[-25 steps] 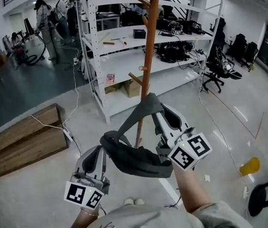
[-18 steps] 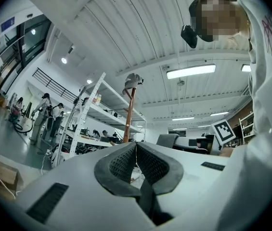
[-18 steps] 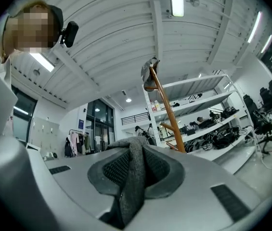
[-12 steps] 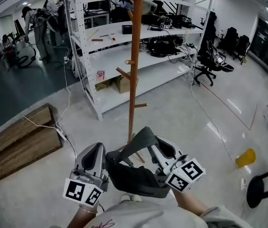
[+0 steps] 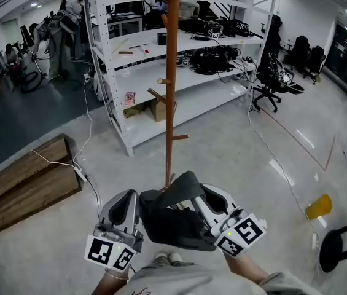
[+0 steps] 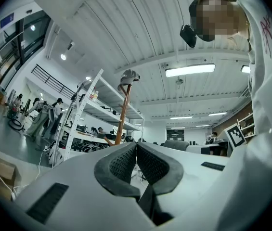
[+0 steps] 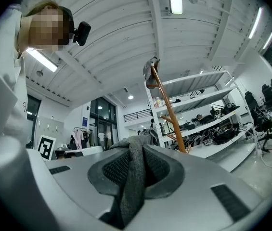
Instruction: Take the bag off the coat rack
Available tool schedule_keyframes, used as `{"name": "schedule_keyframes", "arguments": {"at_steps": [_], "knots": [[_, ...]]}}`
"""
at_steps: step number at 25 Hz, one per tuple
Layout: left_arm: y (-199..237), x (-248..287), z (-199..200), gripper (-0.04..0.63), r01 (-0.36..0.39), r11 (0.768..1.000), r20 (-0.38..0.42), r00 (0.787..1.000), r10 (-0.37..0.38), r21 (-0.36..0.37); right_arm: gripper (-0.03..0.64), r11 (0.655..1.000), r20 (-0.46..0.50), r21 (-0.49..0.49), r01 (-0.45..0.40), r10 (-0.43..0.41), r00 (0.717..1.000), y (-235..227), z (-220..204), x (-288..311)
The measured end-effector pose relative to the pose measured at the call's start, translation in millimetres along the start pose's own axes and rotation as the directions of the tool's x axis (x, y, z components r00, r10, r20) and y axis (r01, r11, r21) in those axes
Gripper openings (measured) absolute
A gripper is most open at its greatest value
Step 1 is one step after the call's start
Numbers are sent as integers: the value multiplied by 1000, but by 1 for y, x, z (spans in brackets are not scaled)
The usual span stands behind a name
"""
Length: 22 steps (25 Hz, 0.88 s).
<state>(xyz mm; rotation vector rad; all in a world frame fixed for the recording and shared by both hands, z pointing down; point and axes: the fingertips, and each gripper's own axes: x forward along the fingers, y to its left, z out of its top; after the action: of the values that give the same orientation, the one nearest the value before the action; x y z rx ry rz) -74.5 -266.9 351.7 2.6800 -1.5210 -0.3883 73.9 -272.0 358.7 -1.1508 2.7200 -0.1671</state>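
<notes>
left gripper: bottom left of the head view, marker cube facing up. In its own view the pads are pressed together at the tips, with a thin dark strip caught between the jaws further back, pretty sure that's the bag's edge
right gripper: just to the right of it, also low and close to the body. Its pads are clamped on a grey strap that runs up between them and flops over the tips
bag: dark grey, soft, slung between the two grippers, left end at the left jaws, strap peaking at the right ones. It's off the pegs and sits low, in front of the foot of the rack
coat rack: brown wooden pole standing upright just behind the bag, short pegs sticking out at several heights. In the gripper views something greyish, maybe a cap, sits on top
floor: pale and shiny, white cable snaking across, wooden platform off to the left, yellow thing lying at the right, black stool at the right edge
shelving: white metal unit behind the rack, loaded with dark cables and gear, cardboard box on the bottom level
far back: black office chairs on the right, a few people standing at the top left
</notes>
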Motion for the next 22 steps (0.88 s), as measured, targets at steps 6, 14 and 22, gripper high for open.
{"name": "schedule_keyframes", "arguments": {"at_steps": [6,14,22], "knots": [[-4,-14,1,18,-9,1000,13,1000,9,-4,69,999,32,-17,-30,30,999,12,10,-6],[-13,-56,12,18,20,1000,14,1000,-20,-2,69,1000,44,-2,1,-1,999,47,4,-24],[-18,-111,24,18,57,998,-7,998,-57,-14,69,998,37,44,48,-50,998,95,-9,-42]]}}
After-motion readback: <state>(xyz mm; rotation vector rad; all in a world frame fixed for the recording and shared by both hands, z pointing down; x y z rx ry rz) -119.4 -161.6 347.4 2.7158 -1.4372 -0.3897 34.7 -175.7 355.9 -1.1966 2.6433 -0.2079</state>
